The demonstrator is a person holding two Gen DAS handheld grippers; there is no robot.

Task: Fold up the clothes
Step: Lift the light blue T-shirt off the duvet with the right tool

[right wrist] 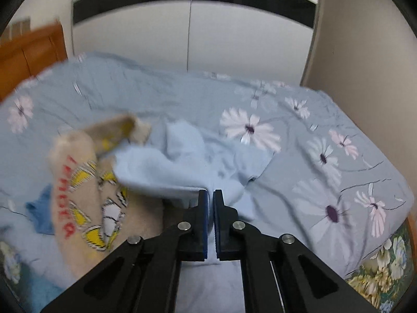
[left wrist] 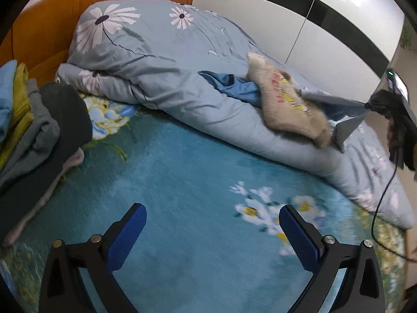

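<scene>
My right gripper [right wrist: 210,195] is shut on a light blue garment [right wrist: 169,167] and holds its edge up off the quilt. A beige garment [right wrist: 86,187] with red letters and yellow print lies tangled against it, partly under it. In the left wrist view the same beige garment [left wrist: 286,99] rests on the rolled quilt, the light blue garment [left wrist: 346,122] stretches right to the right gripper [left wrist: 378,103], and a darker blue cloth [left wrist: 234,86] shows beneath. My left gripper [left wrist: 212,221] is open over the teal bedspread, holding nothing.
A pile of folded clothes [left wrist: 39,130] in grey, dark, yellow and blue sits at the left by the wooden headboard [left wrist: 78,13]. The pale flowered quilt [left wrist: 156,65] is bunched across the bed. White wardrobe doors [right wrist: 187,39] stand behind. A black cable [left wrist: 383,195] hangs at right.
</scene>
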